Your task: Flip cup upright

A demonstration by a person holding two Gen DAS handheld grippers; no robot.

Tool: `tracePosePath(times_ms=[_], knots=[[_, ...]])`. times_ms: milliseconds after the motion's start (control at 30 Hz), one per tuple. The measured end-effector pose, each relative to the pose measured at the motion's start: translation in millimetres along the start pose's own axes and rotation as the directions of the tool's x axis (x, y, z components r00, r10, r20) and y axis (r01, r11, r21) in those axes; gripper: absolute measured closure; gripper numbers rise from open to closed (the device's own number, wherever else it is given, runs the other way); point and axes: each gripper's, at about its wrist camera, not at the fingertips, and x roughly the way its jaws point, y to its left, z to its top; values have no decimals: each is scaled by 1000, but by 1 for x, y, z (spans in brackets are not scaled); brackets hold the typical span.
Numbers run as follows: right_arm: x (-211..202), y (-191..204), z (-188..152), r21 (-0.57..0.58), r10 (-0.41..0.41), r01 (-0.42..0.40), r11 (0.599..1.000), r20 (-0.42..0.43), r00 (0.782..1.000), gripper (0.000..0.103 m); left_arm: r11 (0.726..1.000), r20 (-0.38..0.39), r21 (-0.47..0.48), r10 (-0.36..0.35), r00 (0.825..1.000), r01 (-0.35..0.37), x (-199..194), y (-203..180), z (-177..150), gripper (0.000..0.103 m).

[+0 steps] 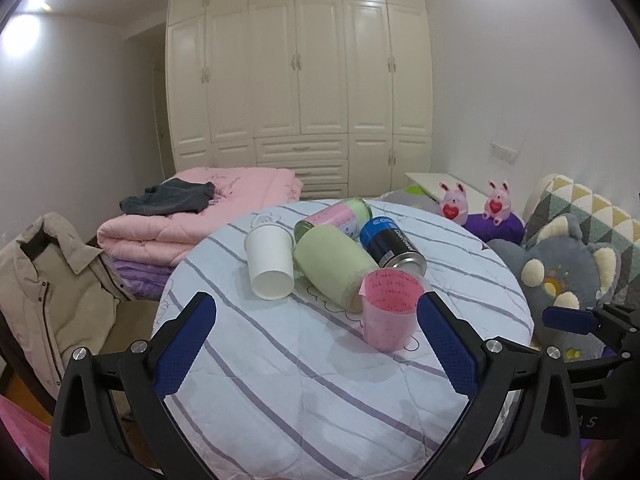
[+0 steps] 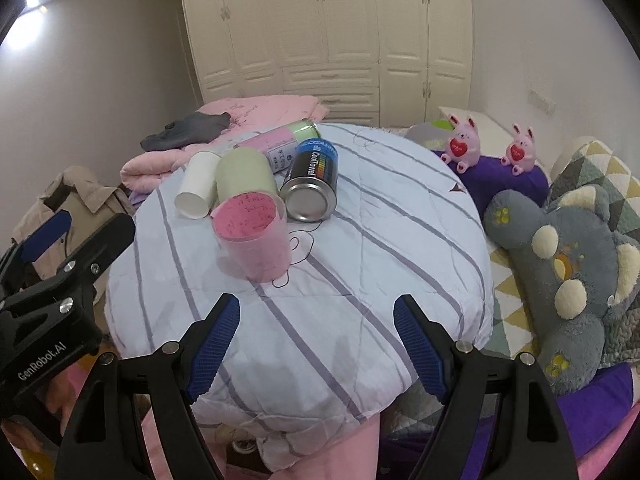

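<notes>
1. Currently the white paper cup (image 1: 269, 264) lies on its side toward the far left of the table (image 1: 280, 380), narrow base facing me and mouth pointing away. I take it to be the cup that needs righting, since the pink translucent cup (image 1: 387, 316) stands mouth-up with a written note inside it.
2. Its right wall touches the pale green cylinder (image 1: 334, 270), which is also lying down, so I would not come in from that side. A nudge there could roll the cylinder into the pink cup.
3. Behind it lie a pink-and-green can (image 1: 338, 216) and a blue-and-black can (image 1: 390, 244). Both look free to roll on the quilted cloth.
4. My left gripper (image 1: 316, 304) is released, jaws spread wide and empty, hovering short of the cluster. It has the straighter line to the white cup.
5. I would close across the cup's body near the base, lightly, because thin paper will likely crush.
6. Then lift clear of the cloth before rotating, so the rim does not drag on the soft surface. I would set it down left of the cylinder, on flat cloth.
7. My right gripper (image 2: 317, 304) is likewise spread and holding nothing, low at the near edge. I would keep it back, away from the pink cup.
</notes>
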Motion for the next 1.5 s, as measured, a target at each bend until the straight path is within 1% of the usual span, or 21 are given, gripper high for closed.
tracePosePath(times_ms=[67, 200, 300, 433, 533, 733, 833, 1033, 1133, 1333, 1500], knots=[[1, -1, -2, 3, -7, 7, 1000, 9, 1000, 22, 1000, -4, -1, -4, 1000, 4, 3, 1, -3, 1], [-2, -3, -5, 20, 5, -6, 1000, 36, 999, 22, 1000, -9, -16, -15, 1000, 14, 6, 3, -6, 1], [-3, -8, -6, 42, 11, -13, 999, 57, 998, 22, 1000, 6, -26, -12, 1000, 12, 4, 4, -7, 1], [-6, -13, -7, 70, 26, -33, 997, 93, 995, 22, 1000, 34, -9, 6, 999, -5, 2, 3, -6, 1], [-7, -14, -7, 75, 21, -30, 997, 112, 994, 22, 1000, 42, -4, 7, 999, -7, 1, 2, -6, 1], [-15, -10, -9, 70, 41, -52, 996, 155, 987, 22, 1000, 51, -7, 3, 999, -3, 0, 2, -5, 1], [-15, -7, -9, 55, 56, -65, 996, 157, 986, 22, 1000, 57, -12, -2, 998, 2, -2, 3, -6, 1], [-11, -1, -11, 39, 50, -56, 998, 134, 990, 22, 1000, 53, -12, 5, 999, -4, 0, 2, -6, 1], [-12, -2, -12, 49, 56, -64, 997, 140, 989, 22, 1000, 56, -12, 1, 998, -1, 0, 2, -5, 1], [-10, -4, -13, 61, 56, -63, 996, 112, 992, 22, 1000, 54, -21, 1, 999, 0, -1, 4, -6, 1], [-10, -5, -14, 72, 59, -67, 995, 106, 993, 22, 1000, 50, -26, 1, 999, 1, 0, 6, -6, 1]])
